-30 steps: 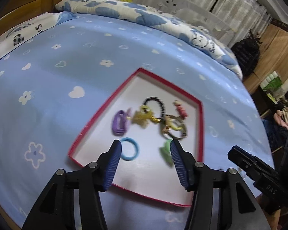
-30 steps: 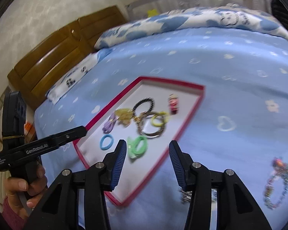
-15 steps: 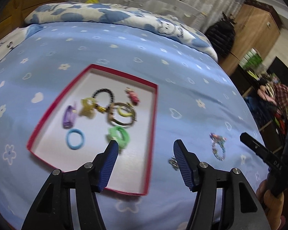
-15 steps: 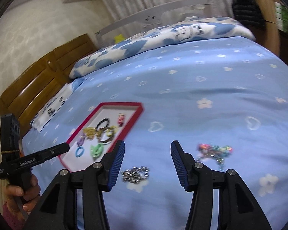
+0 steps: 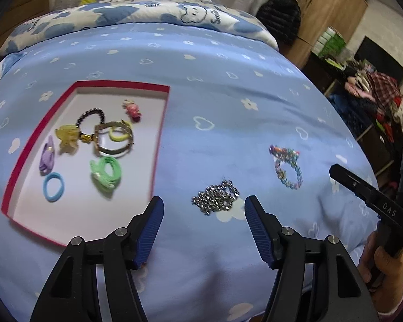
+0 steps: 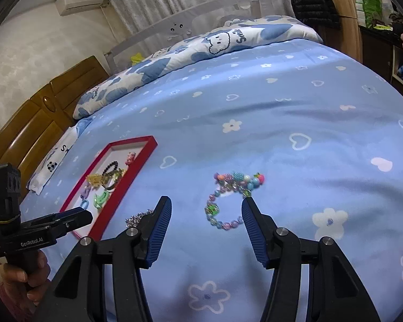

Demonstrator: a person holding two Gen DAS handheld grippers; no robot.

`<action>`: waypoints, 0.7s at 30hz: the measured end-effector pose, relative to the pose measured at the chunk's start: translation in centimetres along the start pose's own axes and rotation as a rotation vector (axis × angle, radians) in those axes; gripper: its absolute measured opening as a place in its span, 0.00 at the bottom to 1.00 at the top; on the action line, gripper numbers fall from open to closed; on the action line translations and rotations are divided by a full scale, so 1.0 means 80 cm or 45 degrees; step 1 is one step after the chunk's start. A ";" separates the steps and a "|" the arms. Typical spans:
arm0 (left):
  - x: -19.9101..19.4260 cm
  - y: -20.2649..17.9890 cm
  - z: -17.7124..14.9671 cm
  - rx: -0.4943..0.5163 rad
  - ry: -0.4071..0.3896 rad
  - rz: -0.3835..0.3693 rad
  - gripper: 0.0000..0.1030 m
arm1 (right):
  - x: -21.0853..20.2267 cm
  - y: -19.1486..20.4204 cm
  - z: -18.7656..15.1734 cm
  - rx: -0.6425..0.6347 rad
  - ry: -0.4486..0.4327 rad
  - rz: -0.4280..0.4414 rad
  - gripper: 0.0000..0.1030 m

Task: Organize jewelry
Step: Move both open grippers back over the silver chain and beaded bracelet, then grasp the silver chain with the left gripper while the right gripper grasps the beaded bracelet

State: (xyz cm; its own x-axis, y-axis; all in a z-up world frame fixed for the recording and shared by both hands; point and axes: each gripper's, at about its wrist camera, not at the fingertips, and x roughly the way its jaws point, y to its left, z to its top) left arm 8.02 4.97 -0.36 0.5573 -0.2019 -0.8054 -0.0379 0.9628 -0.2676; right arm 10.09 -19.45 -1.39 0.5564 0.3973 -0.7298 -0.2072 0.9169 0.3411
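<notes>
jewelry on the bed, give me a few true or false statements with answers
1. The silver chain lies inside the red tray. False: it lies on the sheet outside the tray.
2. The left gripper is open and holds nothing. True.
3. The bead bracelet lies on the sheet ahead of the open right gripper. True.
4. The green hair tie is outside the tray. False: it is inside.
5. A blue hair tie is in the tray. True.
</notes>
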 end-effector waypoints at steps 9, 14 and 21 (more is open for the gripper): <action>0.035 -0.016 0.003 0.050 0.063 0.008 0.63 | 0.015 -0.008 -0.007 -0.015 0.046 -0.013 0.60; 0.058 -0.023 0.004 0.069 0.086 0.033 0.63 | 0.037 -0.014 -0.012 -0.029 0.103 -0.031 0.60; 0.087 -0.029 0.009 0.091 0.127 0.046 0.63 | 0.057 -0.017 -0.015 -0.053 0.146 -0.054 0.60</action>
State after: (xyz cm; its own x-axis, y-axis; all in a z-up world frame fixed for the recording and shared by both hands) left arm 12.60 1.48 -4.97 0.4714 -0.1800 -0.8634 0.0049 0.9795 -0.2015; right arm 11.91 -18.82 -5.86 0.4702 0.3578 -0.8068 -0.2200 0.9328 0.2855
